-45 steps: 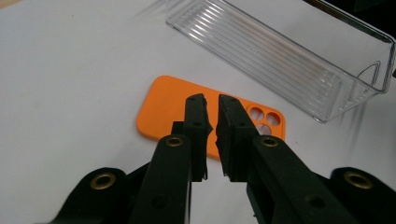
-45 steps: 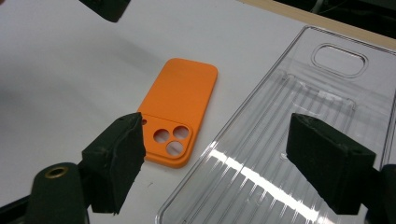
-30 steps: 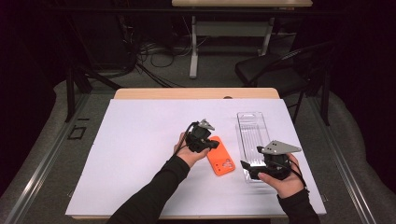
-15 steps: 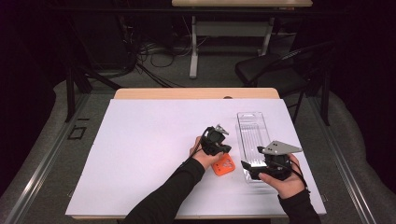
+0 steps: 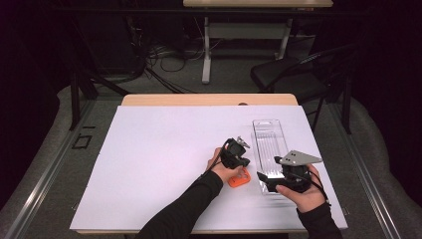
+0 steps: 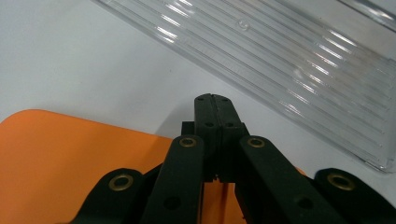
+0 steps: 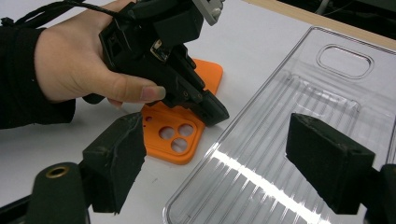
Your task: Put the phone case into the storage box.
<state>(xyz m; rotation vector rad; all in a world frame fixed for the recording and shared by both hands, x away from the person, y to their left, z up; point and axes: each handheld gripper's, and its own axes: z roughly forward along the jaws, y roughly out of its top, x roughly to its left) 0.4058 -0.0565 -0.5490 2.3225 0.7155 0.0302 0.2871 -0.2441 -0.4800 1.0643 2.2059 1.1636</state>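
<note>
Right gripper point(image 5: 271, 181) sits nearest, jaws wide apart over the near end of the clear plastic tray point(image 5: 271, 142). Just left, the orange phone case point(image 5: 239, 178) lies flat on the white table point(image 5: 149, 159). Left gripper point(image 7: 212, 109), jaws pressed together, tips seemingly touching the case's right edge.

orange phone case point(image 5: 239, 178) | mostly hidden under left hand point(image 5: 226, 169)

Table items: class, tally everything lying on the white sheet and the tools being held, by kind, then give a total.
Orange phone case: 1
Clear plastic tray: 1
Hand-held grippers: 2, left gripper and right gripper
Total: 4
</note>
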